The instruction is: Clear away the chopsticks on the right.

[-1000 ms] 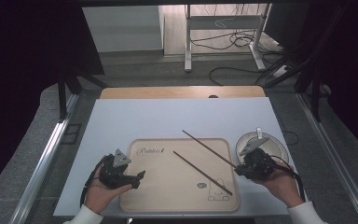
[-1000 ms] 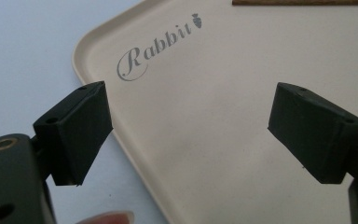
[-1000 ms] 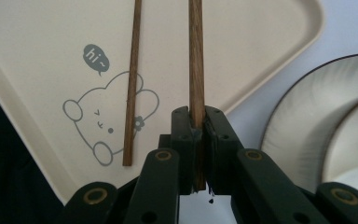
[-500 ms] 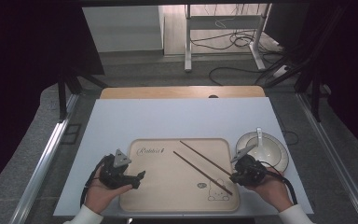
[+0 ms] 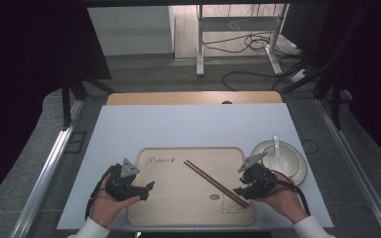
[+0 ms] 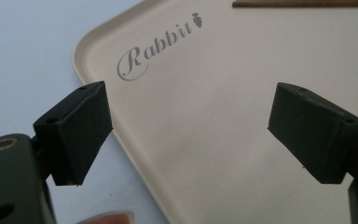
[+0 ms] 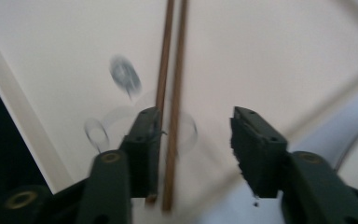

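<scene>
I see the chopsticks (image 5: pixel 216 183), two thin dark-brown wooden sticks, lying flat on the tray (image 5: pixel 178 208). They rest side by side, close together and nearly parallel, running diagonally from the tray's middle toward its near right corner. Their lower ends sit just beside the small rabbit drawing printed on the tray. In the right gripper view I see the pair (image 7: pixel 172 102) running straight away from me, one stick beside the other with a narrow gap between them. In the left gripper view a stretch of them (image 6: pixel 303 3) shows at the top edge.
</scene>
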Demonstrator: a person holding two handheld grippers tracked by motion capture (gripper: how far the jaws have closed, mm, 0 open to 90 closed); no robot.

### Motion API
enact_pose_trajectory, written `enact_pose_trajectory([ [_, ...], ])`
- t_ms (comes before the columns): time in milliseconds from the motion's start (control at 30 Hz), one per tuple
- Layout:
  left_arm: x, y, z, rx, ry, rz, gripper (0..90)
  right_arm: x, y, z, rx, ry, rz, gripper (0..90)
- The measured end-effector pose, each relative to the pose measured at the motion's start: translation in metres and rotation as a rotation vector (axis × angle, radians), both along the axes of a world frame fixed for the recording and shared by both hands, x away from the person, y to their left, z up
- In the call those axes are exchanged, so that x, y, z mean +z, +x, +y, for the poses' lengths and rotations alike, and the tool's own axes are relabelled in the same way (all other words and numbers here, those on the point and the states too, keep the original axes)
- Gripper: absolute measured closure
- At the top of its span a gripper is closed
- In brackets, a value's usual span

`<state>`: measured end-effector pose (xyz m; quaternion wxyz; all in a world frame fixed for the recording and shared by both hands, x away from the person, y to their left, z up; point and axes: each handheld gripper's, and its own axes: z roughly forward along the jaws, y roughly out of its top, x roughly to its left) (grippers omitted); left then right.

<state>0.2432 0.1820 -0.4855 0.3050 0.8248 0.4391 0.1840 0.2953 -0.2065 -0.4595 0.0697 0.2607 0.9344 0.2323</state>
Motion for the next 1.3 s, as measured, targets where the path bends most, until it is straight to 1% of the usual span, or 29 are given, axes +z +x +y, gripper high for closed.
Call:
enact_pose_trajectory([
  [67, 0.000, 0.000, 0.000, -0.001, 0.000, -0.001, 13.3, 0.005, 0.001, 0.015, 0.022, 0.018, -0.031, 45.1],
  [100, 0.000, 0.000, 0.000, 0.000, -0.001, 0.000, 13.3, 0.006, 0.001, 0.022, 0.032, 0.027, -0.035, 44.1],
  [167, 0.000, 0.000, 0.000, -0.001, -0.004, 0.000, 13.2, 0.008, 0.007, 0.041, 0.058, 0.054, -0.026, 44.2],
  [200, 0.000, 0.000, 0.000, -0.001, -0.004, 0.000, 13.3, 0.008, 0.012, 0.052, 0.066, 0.065, -0.022, 45.8],
  [233, 0.000, 0.000, 0.000, -0.002, -0.005, 0.001, 13.3, 0.007, 0.015, 0.058, 0.071, 0.069, -0.020, 47.2],
  [267, 0.000, 0.000, 0.000, -0.002, -0.005, 0.001, 13.3, 0.006, 0.020, 0.067, 0.074, 0.075, -0.019, 50.7],
  [300, 0.000, 0.000, 0.000, -0.002, -0.005, 0.002, 13.3, 0.004, 0.028, 0.077, 0.084, 0.088, -0.004, 55.7],
  [333, 0.000, 0.000, 0.001, -0.002, -0.005, 0.001, 13.3, 0.002, 0.035, 0.084, 0.091, 0.102, 0.023, 60.5],
  [400, 0.000, -0.001, 0.002, 0.000, -0.006, 0.000, 13.3, -0.003, 0.045, 0.097, 0.082, 0.116, 0.069, 69.3],
  [433, 0.000, -0.001, 0.002, 0.000, -0.009, -0.002, 13.3, -0.006, 0.051, 0.104, 0.079, 0.116, 0.081, 75.6],
  [533, 0.000, -0.001, 0.004, 0.002, -0.009, -0.002, 13.3, -0.016, 0.062, 0.121, 0.086, 0.098, 0.095, 87.5],
  [567, 0.000, 0.000, 0.004, 0.002, -0.009, -0.002, 13.3, -0.019, 0.064, 0.125, 0.088, 0.092, 0.100, 88.6],
  [600, 0.000, 0.000, 0.004, 0.002, -0.009, -0.001, 13.4, -0.024, 0.068, 0.131, 0.089, 0.086, 0.115, 88.8],
  [733, 0.000, 0.000, 0.004, 0.002, -0.012, -0.002, 13.4, -0.036, 0.074, 0.145, 0.096, 0.105, 0.181, 88.9],
  [767, 0.000, 0.000, 0.004, 0.000, -0.009, -0.002, 13.4, -0.039, 0.074, 0.148, 0.101, 0.099, 0.187, 88.9],
  [833, 0.000, 0.000, 0.004, 0.001, -0.010, -0.002, 13.4, -0.043, 0.074, 0.153, 0.098, 0.069, 0.168, 88.9],
  [867, 0.000, 0.000, 0.005, 0.002, -0.010, -0.002, 13.4, -0.044, 0.075, 0.153, 0.089, 0.059, 0.167, 88.9],
  [933, 0.000, 0.000, 0.005, 0.002, -0.012, -0.002, 13.4, -0.047, 0.079, 0.152, 0.073, 0.053, 0.167, 88.9],
  [1000, 0.000, 0.000, 0.005, 0.002, -0.012, -0.003, 13.4, -0.047, 0.082, 0.148, 0.044, 0.040, 0.151, 88.9],
  [1033, 0.000, 0.000, 0.005, 0.002, -0.011, -0.003, 13.4, -0.047, 0.084, 0.144, 0.027, 0.029, 0.137, 89.0],
  [1100, 0.000, 0.000, 0.005, 0.004, -0.010, -0.003, 13.4, -0.047, 0.089, 0.137, -0.003, 0.033, 0.135, 89.0],
  [1133, 0.000, 0.000, 0.005, 0.003, -0.009, -0.003, 13.4, -0.046, 0.091, 0.132, -0.040, 0.037, 0.129, 89.0],
  [1167, 0.000, 0.000, 0.005, 0.003, -0.009, -0.003, 13.4, -0.046, 0.093, 0.128, -0.056, 0.035, 0.124, 89.0],
  [1300, 0.000, 0.000, 0.006, 0.003, -0.007, -0.004, 13.4, -0.044, 0.095, 0.113, -0.093, 0.013, 0.097, 89.0],
])
